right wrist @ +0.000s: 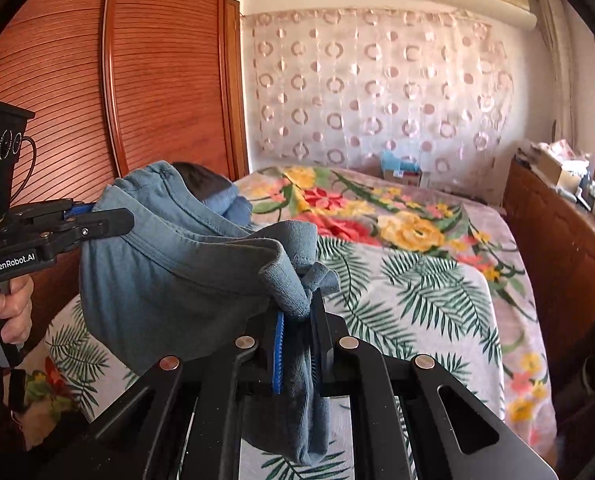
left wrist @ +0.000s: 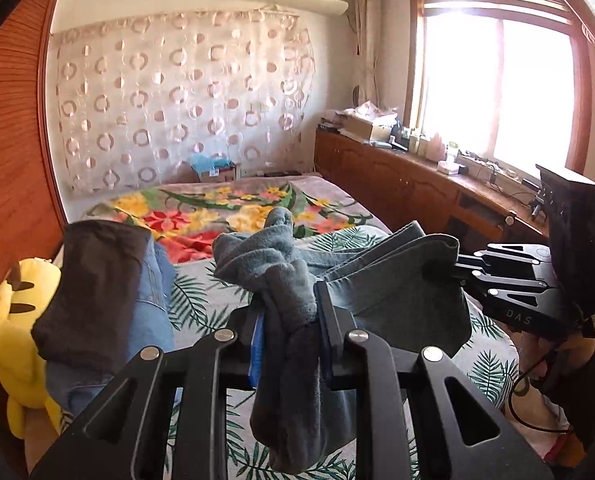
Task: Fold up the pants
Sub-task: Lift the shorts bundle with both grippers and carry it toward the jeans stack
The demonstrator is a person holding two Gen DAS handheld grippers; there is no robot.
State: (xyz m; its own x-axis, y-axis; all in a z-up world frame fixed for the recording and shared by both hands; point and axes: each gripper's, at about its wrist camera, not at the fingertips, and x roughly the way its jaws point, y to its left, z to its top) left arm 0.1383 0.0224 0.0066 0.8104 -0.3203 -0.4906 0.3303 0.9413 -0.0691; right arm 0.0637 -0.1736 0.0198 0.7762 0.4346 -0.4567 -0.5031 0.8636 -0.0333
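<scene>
I hold the pants (left wrist: 393,280) up off the bed (left wrist: 493,364), one end of an edge in each of my grippers; my left gripper (left wrist: 287,320) has its jaws pressed in on a bunched wad of blue-grey cloth, which spills over the top and hangs down below the jaws; my right gripper (right wrist: 297,328) pinches a thinner fold the same way, its blue pad tight against the fabric; the cloth runs as a slack band between the two, so its long axis lies across from one jaw to the other, side to side before me, and neither hand is nearer to it than the other since both grip it; the rest of the garment droops beneath that band, and I judge the coming fold turns on laying this held edge down forward onto the leaf-patterned cover; my left view shows the right gripper (left wrist: 463,270) side-on with the cloth's corner in its tips, plus a dark cloth (left wrist: 89,296) and a yellow plush toy (left wrist: 17,320) at the bed's left; my right view shows the left gripper (right wrist: 109,218) side-on, my hand (right wrist: 7,306) under it, and the open floral blanket (right wrist: 377,216) ahead, which the left view partly hides behind the bunched cloth
</scene>
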